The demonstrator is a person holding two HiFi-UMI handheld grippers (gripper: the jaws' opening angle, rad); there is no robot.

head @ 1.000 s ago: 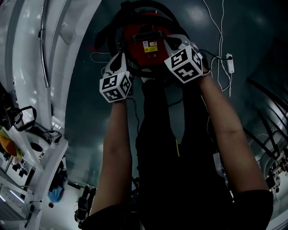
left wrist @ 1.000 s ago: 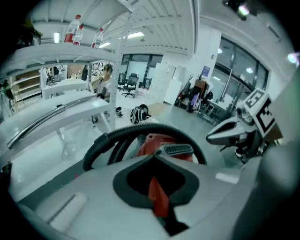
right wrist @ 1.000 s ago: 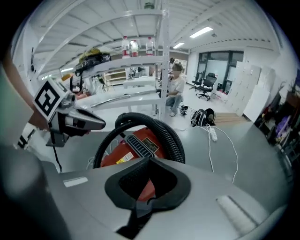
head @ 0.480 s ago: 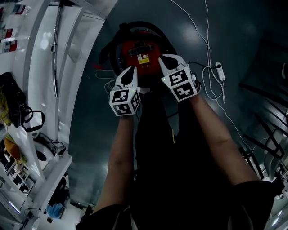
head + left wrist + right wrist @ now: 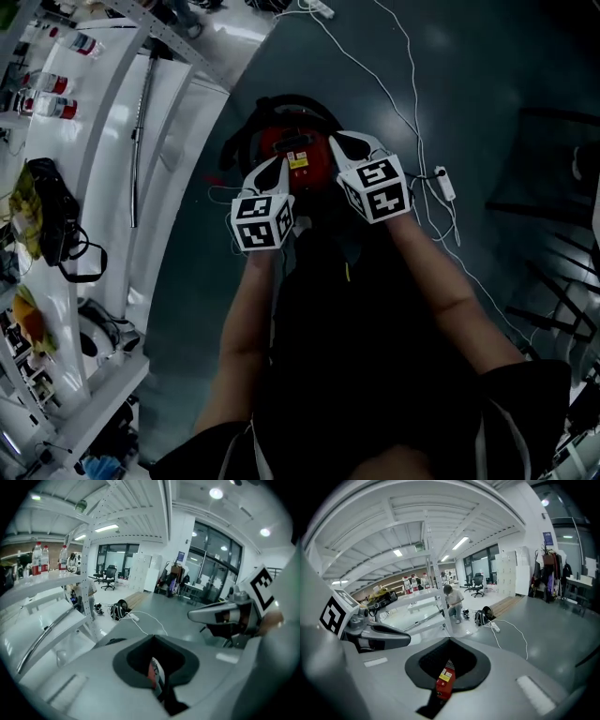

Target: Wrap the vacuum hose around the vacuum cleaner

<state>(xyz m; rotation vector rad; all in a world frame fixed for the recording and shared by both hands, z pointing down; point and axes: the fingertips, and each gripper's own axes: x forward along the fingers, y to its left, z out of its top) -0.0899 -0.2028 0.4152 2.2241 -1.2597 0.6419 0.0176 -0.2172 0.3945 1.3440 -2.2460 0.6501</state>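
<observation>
Head view, left edge: white shelving (image 5: 112, 216) is seen. Bottles (image 5: 52, 82) are stood at upper left and a black strapped bag (image 5: 49, 202) is placed at mid left. A metal tube (image 5: 141, 141) is laid along one shelf.

Just left of centre: the left gripper (image 5: 277, 167) is held over the lower left of the vacuum. Its jaws are pressed together and nothing is clamped. In the left gripper view only a sliver of red is seen through the notch of the closed jaws.

Upper centre: the vacuum cleaner (image 5: 314, 159) is stood on the dark floor (image 5: 487, 75) and is partly covered by both grippers. The body is red, with a label (image 5: 298, 161) on top. The vacuum hose (image 5: 286, 101), black, is seen curved round the top and left side of the red body, close against it. How far round it goes cannot be told, as the lower part is hidden by the grippers and dark clothing (image 5: 356, 356).

Just right of the label: the right gripper (image 5: 345, 145) is also closed up and empty. In the right gripper view the red body and label are seen through the notch. Contact between either gripper and the vacuum cannot be confirmed.

Right of centre: a white cable (image 5: 412, 84) is run from the top edge down past the right gripper, with a small inline box (image 5: 446, 183) on it. A power strip (image 5: 319, 7) is seen at the top edge.

Right gripper view, centre background: a crouching person (image 5: 453, 599) is seen by the shelving, with a backpack (image 5: 485, 616) just to the right.
</observation>
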